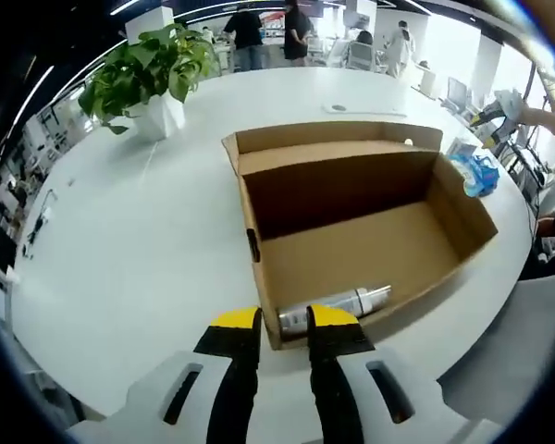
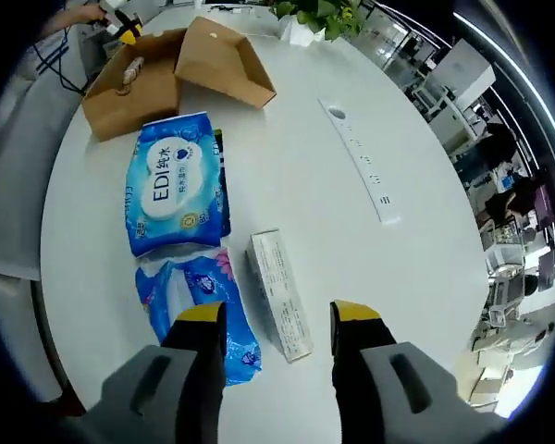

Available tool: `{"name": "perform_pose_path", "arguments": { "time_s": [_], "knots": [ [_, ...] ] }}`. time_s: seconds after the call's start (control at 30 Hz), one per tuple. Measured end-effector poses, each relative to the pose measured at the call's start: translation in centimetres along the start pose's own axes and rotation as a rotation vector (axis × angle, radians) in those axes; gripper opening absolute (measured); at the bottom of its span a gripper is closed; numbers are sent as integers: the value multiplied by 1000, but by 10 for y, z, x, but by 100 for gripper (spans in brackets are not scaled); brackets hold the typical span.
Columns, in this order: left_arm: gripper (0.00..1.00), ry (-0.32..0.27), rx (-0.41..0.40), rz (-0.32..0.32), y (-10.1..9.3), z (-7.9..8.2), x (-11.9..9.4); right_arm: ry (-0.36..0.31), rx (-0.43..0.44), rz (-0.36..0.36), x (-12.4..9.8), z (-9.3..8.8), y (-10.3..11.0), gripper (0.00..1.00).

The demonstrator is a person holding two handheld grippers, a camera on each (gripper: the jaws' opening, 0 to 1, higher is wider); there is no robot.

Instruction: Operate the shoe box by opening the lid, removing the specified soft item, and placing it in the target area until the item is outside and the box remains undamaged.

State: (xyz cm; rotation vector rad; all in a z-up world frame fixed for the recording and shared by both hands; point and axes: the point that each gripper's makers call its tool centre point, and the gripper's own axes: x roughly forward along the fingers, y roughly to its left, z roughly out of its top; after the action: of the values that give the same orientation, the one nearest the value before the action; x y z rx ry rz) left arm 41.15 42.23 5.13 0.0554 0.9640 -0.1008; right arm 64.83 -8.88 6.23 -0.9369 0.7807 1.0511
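The brown cardboard shoe box (image 1: 464,220) stands open on the white round table, its lid (image 1: 333,139) folded back. A silver can (image 1: 338,305) lies inside against the near wall. My left gripper (image 1: 282,324) is open, its yellow tips on either side of the box's near corner. In the right gripper view the box (image 2: 134,88) is far off at the upper left. A blue EDI wipes pack (image 2: 176,185) and a second blue soft pack (image 2: 203,314) lie on the table. My right gripper (image 2: 279,324) is open over a small white carton (image 2: 279,291), not touching the packs.
A potted plant (image 1: 153,74) stands at the table's far left. A white power strip (image 2: 361,157) lies right of the packs. A blue pack (image 1: 476,171) sits beside the box's right end. People stand at desks behind the table. The table edge runs close below the left gripper.
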Motion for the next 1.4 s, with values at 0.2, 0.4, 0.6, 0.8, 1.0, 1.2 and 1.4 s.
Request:
{"name": "perform_pose_path", "arguments": {
  "time_s": [0.2, 0.4, 0.6, 0.8, 1.0, 1.2, 1.4],
  "knots": [
    [23, 8, 47, -34, -4, 3, -5, -79, 106, 16, -16, 20, 19, 42],
    [27, 32, 117, -110, -10, 5, -7, -133, 152, 25, -30, 35, 40, 50],
    [30, 75, 222, -167, -14, 10, -7, -196, 210, 48, -40, 55, 64, 55],
    [34, 106, 319, -229, -20, 20, -5, -260, 255, 61, -49, 75, 85, 63],
    [39, 156, 445, -290, -27, 24, 1, -299, 288, 55, -54, 87, 104, 70],
    [41, 210, 538, -363, -35, 27, 8, -315, 344, 28, -63, 90, 123, 76],
    [45, 293, 676, -422, -40, 24, 17, -338, 397, -1, -74, 93, 141, 84]
  ]
}}
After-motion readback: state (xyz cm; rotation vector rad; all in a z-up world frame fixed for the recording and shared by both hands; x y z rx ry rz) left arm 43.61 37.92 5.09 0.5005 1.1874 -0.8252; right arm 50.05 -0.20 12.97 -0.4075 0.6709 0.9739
